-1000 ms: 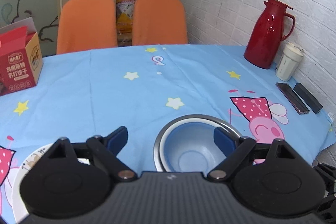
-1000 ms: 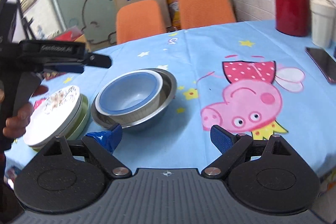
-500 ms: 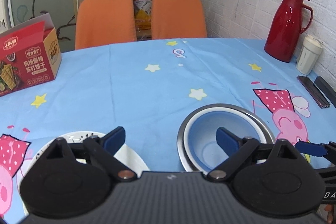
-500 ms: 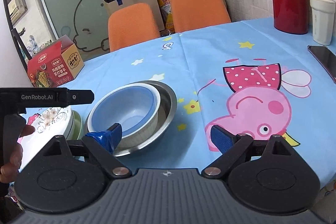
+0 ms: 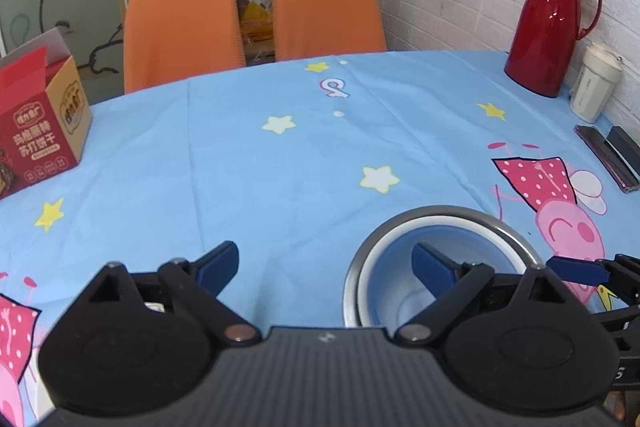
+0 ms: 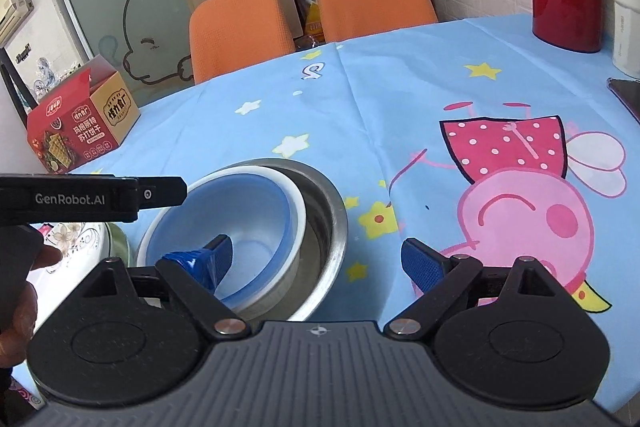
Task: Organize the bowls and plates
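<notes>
A blue bowl (image 6: 244,223) sits nested in a white bowl (image 6: 298,205), and both rest inside a steel bowl (image 6: 328,211) on the blue tablecloth. The stack also shows in the left wrist view (image 5: 400,291). A pile of plates (image 6: 76,239) with a floral top plate lies left of the bowls. My left gripper (image 5: 326,263) is open and empty, held above the table just left of the bowls. My right gripper (image 6: 316,259) is open and empty, with its left finger over the blue bowl.
A red cracker box (image 5: 36,131) stands at the left. A red thermos (image 5: 548,27), a white cup (image 5: 594,87) and a phone (image 5: 608,155) are at the right by the brick wall. Two orange chairs (image 5: 184,31) stand behind the table.
Both grippers have shifted nearer the bowl stack and stayed open. The right gripper's left finger now hangs over the blue bowl. The bowls and plates have not moved.
</notes>
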Available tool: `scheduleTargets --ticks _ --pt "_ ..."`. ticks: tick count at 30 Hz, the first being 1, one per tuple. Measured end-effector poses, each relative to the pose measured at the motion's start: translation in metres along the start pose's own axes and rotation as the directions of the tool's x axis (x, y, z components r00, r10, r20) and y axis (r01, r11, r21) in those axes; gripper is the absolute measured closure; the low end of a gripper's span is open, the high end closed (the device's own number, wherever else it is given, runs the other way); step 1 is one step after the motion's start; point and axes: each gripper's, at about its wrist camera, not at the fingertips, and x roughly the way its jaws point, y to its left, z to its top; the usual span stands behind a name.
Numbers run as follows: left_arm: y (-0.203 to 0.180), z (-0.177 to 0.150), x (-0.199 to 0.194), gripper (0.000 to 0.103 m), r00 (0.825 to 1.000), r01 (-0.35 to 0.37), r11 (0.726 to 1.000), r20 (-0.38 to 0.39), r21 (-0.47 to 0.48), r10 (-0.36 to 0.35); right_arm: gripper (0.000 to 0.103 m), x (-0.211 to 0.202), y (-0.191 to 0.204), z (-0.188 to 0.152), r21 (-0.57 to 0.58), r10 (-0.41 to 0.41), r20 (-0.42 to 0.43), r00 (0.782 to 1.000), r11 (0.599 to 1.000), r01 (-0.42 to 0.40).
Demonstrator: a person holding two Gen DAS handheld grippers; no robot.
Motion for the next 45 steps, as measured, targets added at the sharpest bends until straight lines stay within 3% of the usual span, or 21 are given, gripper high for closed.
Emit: scheduleTargets --ticks 4,7,12,18,26,30,32,34,36,41,45 --pt "-0.003 0.007 0.016 0.010 0.989 0.132 0.991 -0.076 0.025 -0.130 0.024 0.008 0.000 -0.001 -0.006 -0.009 -0.016 1.000 1.000 0.009" --pt "-0.006 0.009 0.032 0.010 0.976 0.175 0.984 -0.138 0.035 -0.169 0.024 0.013 0.001 -0.003 0.001 -0.003 -0.034 0.999 1.000 0.003" --pt "-0.009 0.007 0.047 0.010 0.973 0.158 0.985 -0.182 0.071 -0.143 0.024 0.018 0.007 -0.006 -0.013 -0.022 -0.032 0.999 1.000 0.022" --pt "-0.010 0.004 0.057 0.010 0.968 0.165 0.982 -0.208 0.094 -0.142 0.021 0.024 0.024 -0.013 -0.112 -0.088 -0.007 0.996 0.990 0.086" --pt "-0.010 0.001 0.058 0.010 0.969 0.155 0.983 -0.210 0.093 -0.133 0.021 0.025 0.023 -0.012 -0.100 -0.075 0.004 0.997 0.992 0.075" --pt "-0.015 -0.001 0.057 0.010 0.970 0.137 0.985 -0.216 0.108 -0.111 0.027 0.021 0.023 -0.013 -0.073 -0.013 -0.001 1.000 0.997 0.013" --pt "-0.017 -0.001 0.055 0.014 0.968 0.147 0.983 -0.223 0.114 -0.119 0.028 0.019 0.024 -0.014 -0.077 -0.005 -0.004 1.000 0.997 0.004" --pt "-0.020 0.000 0.052 0.034 0.962 0.181 0.976 -0.227 0.118 -0.151 0.029 0.016 0.022 -0.015 -0.063 0.008 -0.006 1.000 0.998 -0.009" --pt "-0.027 0.001 0.051 0.045 0.954 0.215 0.969 -0.240 0.119 -0.182 0.031 0.016 0.024 -0.013 -0.051 0.039 -0.016 0.999 0.998 -0.040" --pt "-0.030 0.008 0.050 0.046 0.952 0.207 0.976 -0.243 0.070 -0.185 0.031 0.016 0.030 -0.008 -0.022 0.047 -0.030 0.998 0.999 -0.047" --pt "-0.039 0.023 0.024 0.046 0.968 0.205 0.973 -0.171 0.102 -0.186 0.029 0.000 0.033 0.004 -0.035 0.031 0.019 0.999 0.999 -0.031"
